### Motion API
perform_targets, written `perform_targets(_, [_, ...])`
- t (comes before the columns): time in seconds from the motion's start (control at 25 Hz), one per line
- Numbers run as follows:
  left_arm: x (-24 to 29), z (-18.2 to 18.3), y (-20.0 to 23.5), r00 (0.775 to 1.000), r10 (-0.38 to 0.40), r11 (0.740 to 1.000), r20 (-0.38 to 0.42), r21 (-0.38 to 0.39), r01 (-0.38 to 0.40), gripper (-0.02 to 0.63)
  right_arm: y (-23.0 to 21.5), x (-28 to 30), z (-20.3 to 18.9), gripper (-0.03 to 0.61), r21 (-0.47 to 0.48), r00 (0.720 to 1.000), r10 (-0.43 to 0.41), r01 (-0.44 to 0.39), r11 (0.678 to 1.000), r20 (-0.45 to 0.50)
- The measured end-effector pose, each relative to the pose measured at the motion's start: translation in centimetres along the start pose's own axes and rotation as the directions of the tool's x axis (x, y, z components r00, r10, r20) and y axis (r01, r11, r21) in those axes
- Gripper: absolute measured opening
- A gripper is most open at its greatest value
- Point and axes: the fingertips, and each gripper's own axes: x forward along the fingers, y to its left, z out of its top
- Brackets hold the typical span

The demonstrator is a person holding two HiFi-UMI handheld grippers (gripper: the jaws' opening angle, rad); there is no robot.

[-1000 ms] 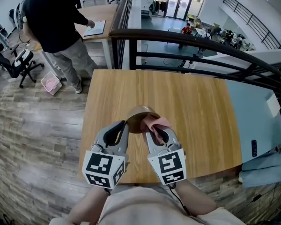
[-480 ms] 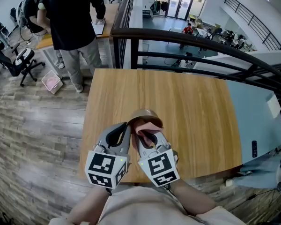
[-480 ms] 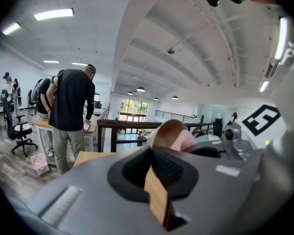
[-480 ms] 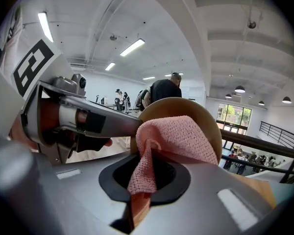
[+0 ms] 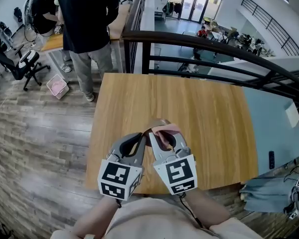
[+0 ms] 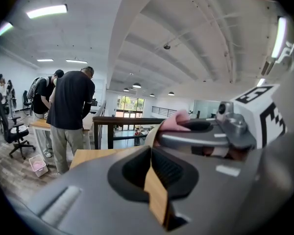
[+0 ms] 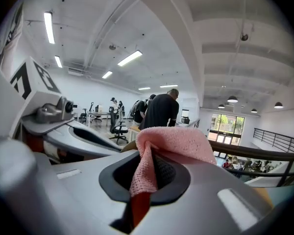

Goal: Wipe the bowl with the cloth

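Observation:
A tan bowl point(image 5: 150, 127) is held tilted above the wooden table point(image 5: 204, 113) in the head view. My left gripper point(image 5: 141, 135) is shut on its rim; in the left gripper view the thin tan wall point(image 6: 156, 195) sits pinched between the pads of the left gripper point(image 6: 151, 156). My right gripper point(image 5: 160, 136) is shut on a pink cloth point(image 5: 165, 133) that lies against the bowl's mouth. In the right gripper view the cloth point(image 7: 172, 140) bunches out of the closed jaws of the right gripper point(image 7: 147, 156). Most of the bowl is hidden behind the grippers and cloth.
A black railing point(image 5: 214, 46) runs along the table's far edge. A person in dark clothes point(image 5: 89, 14) stands at the far left by a desk, near an office chair point(image 5: 17, 63) and a pink bin point(image 5: 57, 86). A pale blue surface point(image 5: 271, 128) adjoins the table's right side.
The right gripper swept the cloth left over the bowl, then back right and slightly up. The left gripper kept its hold on the rim. The person in the background walked closer.

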Motion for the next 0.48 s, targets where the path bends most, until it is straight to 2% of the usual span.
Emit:
perform_targets(0.12, [-0.3, -0.3, 0.2, 1.000, -0.001, 1.000, 0.006, -0.017, 0.002, 0.008, -1.0, -0.3, -0.1, 0.014, -0.014, 0.999, -0.043, 0.044, 0.999, 0.004])
perform_targets(0.28, [-0.5, 0.2, 0.1, 1.000, -0.003, 1.000, 0.019, -0.003, 0.003, 0.009, -2.5, -1.4, -1.0, 0.014, -0.025, 0.994, -0.107, 0.107, 0.994, -0.010])
perform_targets(0.48, [-0.8, 1.0, 0.6, 0.999, 0.006, 1.000, 0.036, -0.009, -0.005, 0.014, -3.6, -1.9, -2.2, 0.014, -0.034, 0.990, -0.138, 0.136, 0.990, -0.040])
